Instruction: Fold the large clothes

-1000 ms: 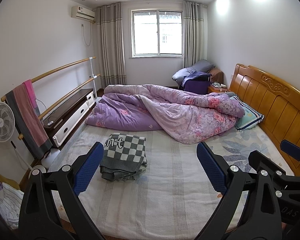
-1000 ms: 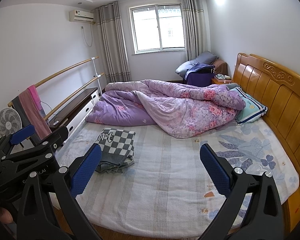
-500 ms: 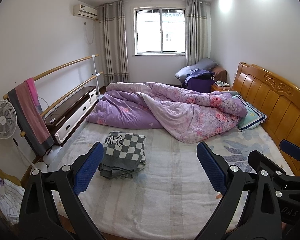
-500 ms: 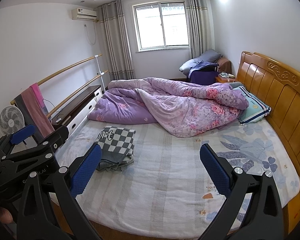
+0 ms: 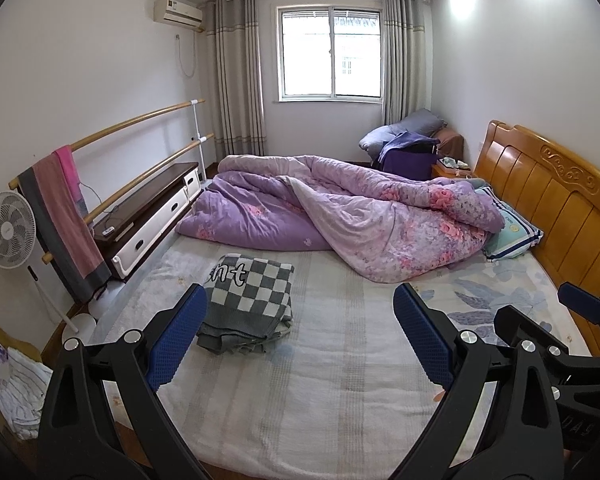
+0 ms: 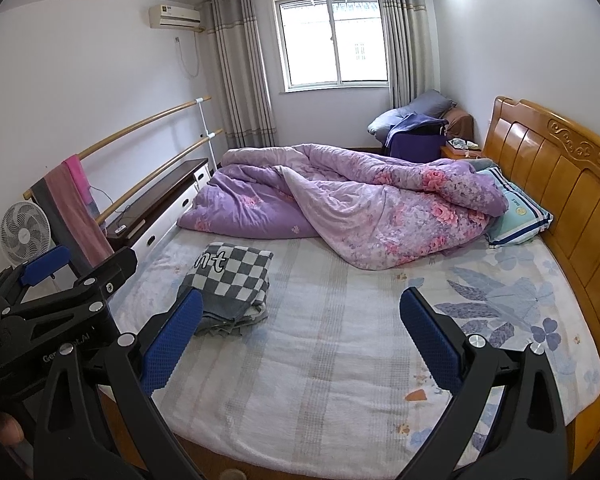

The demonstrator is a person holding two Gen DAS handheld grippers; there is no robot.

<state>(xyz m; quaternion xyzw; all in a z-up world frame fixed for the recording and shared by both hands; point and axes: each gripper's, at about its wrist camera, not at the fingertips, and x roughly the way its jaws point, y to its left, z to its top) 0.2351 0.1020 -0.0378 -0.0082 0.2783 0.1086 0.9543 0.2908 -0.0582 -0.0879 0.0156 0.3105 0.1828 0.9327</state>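
bright window (image 5: 330, 50) daylight, sharp, fisheye-warped edges.

Folded garment (image 5: 247, 300) on bed (image 5: 340, 380)

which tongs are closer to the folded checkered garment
Left. The left tongs hang open with the checkered garment just past their left pad. The right tongs sit farther toward the headboard side, also open and holding nothing.
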